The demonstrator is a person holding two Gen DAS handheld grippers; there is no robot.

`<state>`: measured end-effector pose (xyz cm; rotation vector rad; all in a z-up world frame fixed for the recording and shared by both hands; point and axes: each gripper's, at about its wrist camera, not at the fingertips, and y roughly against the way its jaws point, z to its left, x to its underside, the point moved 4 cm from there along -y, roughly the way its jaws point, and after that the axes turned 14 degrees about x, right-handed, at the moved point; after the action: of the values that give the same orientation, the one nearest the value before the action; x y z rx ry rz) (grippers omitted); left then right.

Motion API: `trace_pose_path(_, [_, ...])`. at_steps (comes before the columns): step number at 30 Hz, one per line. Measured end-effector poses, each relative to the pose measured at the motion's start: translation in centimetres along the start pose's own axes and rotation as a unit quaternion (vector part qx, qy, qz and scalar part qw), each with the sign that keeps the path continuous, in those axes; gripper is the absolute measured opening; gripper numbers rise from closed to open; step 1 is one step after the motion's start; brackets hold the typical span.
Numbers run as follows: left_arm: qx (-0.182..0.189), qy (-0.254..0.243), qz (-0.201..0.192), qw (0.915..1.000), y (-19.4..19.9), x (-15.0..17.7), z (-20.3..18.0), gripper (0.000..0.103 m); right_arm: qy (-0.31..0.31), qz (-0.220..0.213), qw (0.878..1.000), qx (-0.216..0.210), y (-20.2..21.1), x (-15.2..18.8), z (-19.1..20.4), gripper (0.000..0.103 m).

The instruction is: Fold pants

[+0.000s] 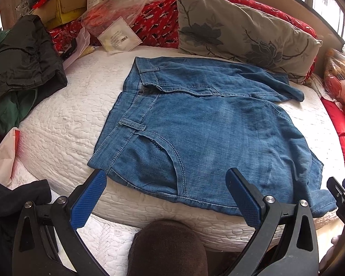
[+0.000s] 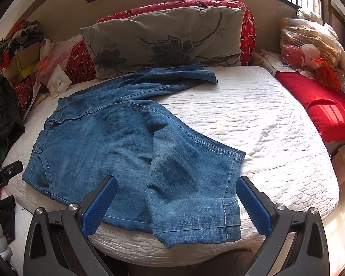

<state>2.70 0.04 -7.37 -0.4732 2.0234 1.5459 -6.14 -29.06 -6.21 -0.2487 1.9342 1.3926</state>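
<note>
- Here the left gripper (image 1: 170, 184) is wide open and holds nothing; the pants (image 1: 195, 124) waist lies just beyond its fingers.
- The right gripper (image 2: 176, 192) is also wide open, empty, with a folded leg hem between its fingers.

Right gripper (image 1: 343, 197) cut off by the left view's edge. Label print on the plastic packet (image 1: 116, 35) too small to read.

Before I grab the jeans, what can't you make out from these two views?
- Far leg of the jeans: in the right wrist view its cuff end meets the pillow; contact unclear.
- Near edge of the jeans: the left gripper covers part of it in its view.
- Jeans' underside: hidden against the mattress.
</note>
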Motion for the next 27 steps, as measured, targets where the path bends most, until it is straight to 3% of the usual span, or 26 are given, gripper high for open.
trace_pose_path(27, [0.007,0.021,0.022,0.9995,-0.8,-1.4,0.8,0.103,-0.009,0.005,1.000,0.013,0.0,-0.4,-1.6,0.103])
